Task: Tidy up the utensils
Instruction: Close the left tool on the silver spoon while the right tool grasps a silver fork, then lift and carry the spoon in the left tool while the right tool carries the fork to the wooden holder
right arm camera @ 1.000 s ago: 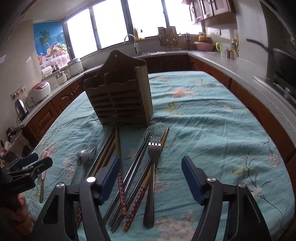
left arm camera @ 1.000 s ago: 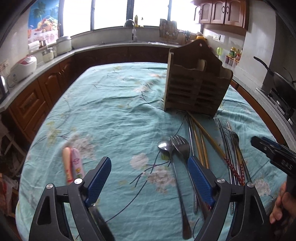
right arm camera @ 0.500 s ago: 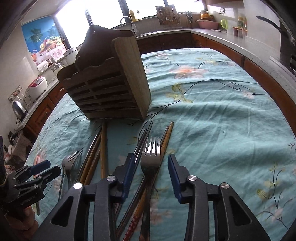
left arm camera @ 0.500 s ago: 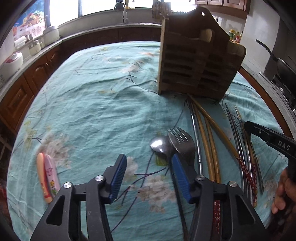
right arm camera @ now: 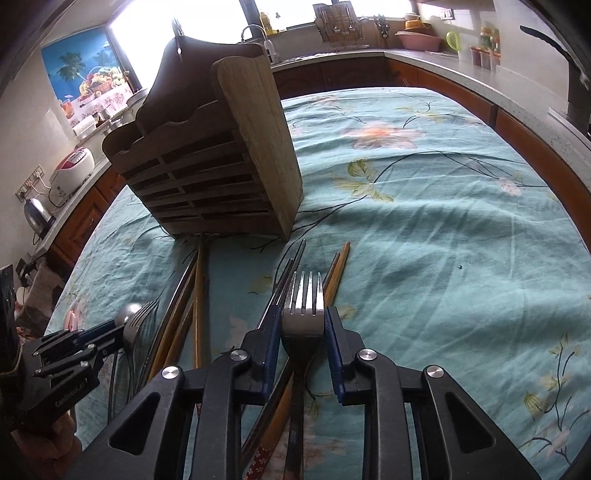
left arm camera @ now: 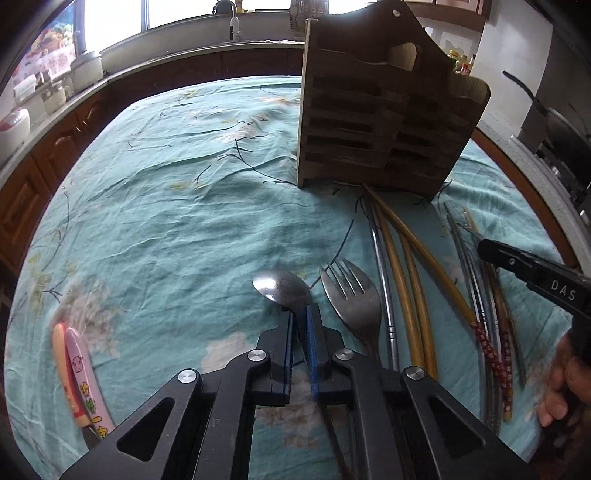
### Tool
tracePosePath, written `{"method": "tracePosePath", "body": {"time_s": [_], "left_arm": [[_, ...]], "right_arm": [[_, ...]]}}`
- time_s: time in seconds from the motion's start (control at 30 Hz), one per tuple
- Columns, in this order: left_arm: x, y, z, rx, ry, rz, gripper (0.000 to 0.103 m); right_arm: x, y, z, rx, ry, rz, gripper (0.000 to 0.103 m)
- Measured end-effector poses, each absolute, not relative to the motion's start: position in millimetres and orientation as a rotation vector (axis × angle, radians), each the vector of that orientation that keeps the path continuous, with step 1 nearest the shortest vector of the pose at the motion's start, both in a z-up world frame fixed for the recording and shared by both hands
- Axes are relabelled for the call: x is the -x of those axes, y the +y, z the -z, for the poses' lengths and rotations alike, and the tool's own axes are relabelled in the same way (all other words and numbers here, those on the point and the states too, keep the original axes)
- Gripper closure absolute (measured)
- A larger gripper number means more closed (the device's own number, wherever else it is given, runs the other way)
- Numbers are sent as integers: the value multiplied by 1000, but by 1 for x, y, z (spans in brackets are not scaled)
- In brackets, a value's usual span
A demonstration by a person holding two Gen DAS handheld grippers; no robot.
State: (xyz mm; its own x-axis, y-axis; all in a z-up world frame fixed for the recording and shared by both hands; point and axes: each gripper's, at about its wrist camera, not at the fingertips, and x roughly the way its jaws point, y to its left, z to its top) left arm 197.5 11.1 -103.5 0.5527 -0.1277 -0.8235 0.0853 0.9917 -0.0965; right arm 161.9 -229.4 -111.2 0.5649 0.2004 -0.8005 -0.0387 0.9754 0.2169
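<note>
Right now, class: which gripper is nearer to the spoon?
Left. The left gripper is shut on the spoon at its neck; the right gripper grips a fork beyond the chopsticks.

I am working in a home kitchen. Around me runs a pale stone counter (right arm camera: 461, 74) on brown wooden cabinets (left arm camera: 22, 192), with a curved metal tap (right arm camera: 255, 31) under a bright window (left arm camera: 110, 18). On the counter I see a white and pink rice cooker (right arm camera: 72, 168), a shiny steel kettle (right arm camera: 37, 214), a loaded dish rack (right arm camera: 338, 22) and a pink plastic basin (right arm camera: 419, 38). A dark long-handled pan (left arm camera: 554, 118) sits on a stove at one side. A fruit poster (right arm camera: 86, 72) hangs on the wall. My table wears a teal flowered cloth (right arm camera: 424, 206).
</note>
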Motion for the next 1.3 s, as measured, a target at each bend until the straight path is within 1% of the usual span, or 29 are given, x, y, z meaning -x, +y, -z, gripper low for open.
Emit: {"method": "tracePosePath", "body": {"time_s": [0.13, 0.4, 0.73, 1.3], "left_arm": [[-187, 19, 94, 69, 950, 133, 101], [-152, 38, 58, 157, 853, 190, 102], [-119, 47, 20, 186, 754, 213, 102], [-106, 59, -21, 206, 619, 203, 102]], "right_arm": [[-156, -231, 107, -195, 950, -142, 80], [-138, -230, 81, -198, 895, -164, 80], [-119, -226, 46, -212, 811, -191, 80], [-113, -225, 4, -225, 699, -206, 80]]}}
